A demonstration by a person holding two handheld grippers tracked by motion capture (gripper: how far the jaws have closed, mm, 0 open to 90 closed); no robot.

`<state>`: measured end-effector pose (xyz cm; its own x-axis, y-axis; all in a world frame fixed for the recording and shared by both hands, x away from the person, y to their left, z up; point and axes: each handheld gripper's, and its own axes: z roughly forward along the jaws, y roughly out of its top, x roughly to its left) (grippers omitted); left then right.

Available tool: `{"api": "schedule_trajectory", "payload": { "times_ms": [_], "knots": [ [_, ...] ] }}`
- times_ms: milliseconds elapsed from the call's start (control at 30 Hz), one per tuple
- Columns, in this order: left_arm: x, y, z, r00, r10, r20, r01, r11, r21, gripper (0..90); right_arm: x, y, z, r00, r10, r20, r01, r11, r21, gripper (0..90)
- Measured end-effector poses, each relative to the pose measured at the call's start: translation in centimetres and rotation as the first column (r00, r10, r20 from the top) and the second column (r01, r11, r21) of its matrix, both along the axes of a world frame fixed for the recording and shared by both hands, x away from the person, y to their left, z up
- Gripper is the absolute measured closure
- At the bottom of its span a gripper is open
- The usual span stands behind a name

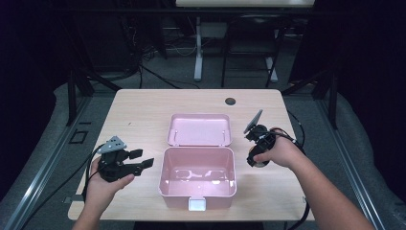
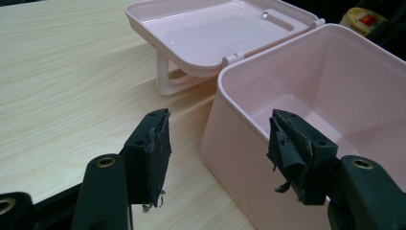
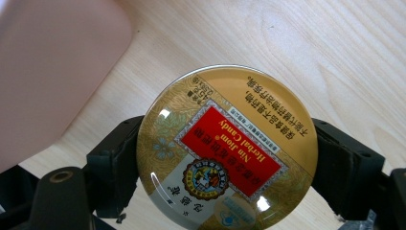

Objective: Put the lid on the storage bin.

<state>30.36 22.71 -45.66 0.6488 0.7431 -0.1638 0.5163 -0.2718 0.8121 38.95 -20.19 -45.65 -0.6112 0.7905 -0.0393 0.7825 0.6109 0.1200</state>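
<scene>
Glossy candy tin (image 3: pixel 226 151), smooth pink plastic box (image 1: pixel 197 177), matt wooden table (image 1: pixel 139 115).

Table (image 1: pixel 143 110): light wood, beneath both grippers. Grommet (image 1: pixel 231 101): dark, round, set in the table top beyond the right gripper (image 1: pixel 256 160), near the far edge. Floor (image 1: pixel 95 81): grey, around the table. Rail (image 1: pixel 43 167): metal, on the floor outboard of the left gripper (image 1: pixel 143 158). Cables (image 1: pixel 153 74): black, on the floor beyond the far edge. White leg (image 1: pixel 197 52): upright, behind the cables.

Dim surroundings, perhaps slight blur
</scene>
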Motion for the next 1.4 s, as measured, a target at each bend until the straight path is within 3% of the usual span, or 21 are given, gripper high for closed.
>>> {"api": "schedule_trajectory", "payload": {
  "times_ms": [533, 967, 1100, 1233, 1400],
  "knots": [
    [0.0, -0.1, 0.0, 1.0000, -0.005, -0.002, 0.005, 1.0000, -0.002, 40.5, -0.7, 0.5, 2.3, 0.9987, 0.047, 0.018, -0.047, 0.999, -0.003, 19.6],
    [0.0, -0.1, 0.0, 1.0000, -0.008, -0.003, 0.008, 1.0000, -0.001, 40.7, -1.3, 1.0, 3.4, 0.9950, 0.100, 0.004, -0.100, 0.995, -0.009, 19.7],
    [0.0, -0.2, 0.0, 0.9999, -0.010, -0.004, 0.010, 0.9999, 0.002, 40.7, -1.5, 1.2, 3.5, 0.9889, 0.148, -0.010, -0.148, 0.989, -0.019, 19.7],
    [0.0, -0.2, 0.0, 0.9999, -0.010, -0.004, 0.010, 0.9999, 0.001, 40.8, -1.8, 1.6, 3.7, 0.9774, 0.211, -0.007, -0.211, 0.977, -0.024, 19.7],
    [0.0, -0.2, 0.0, 0.9999, -0.011, -0.002, 0.011, 0.9999, 0.005, 40.8, -2.2, 2.0, 3.8, 0.9494, 0.314, -0.007, -0.314, 0.949, -0.027, 19.7]
  ]
}}
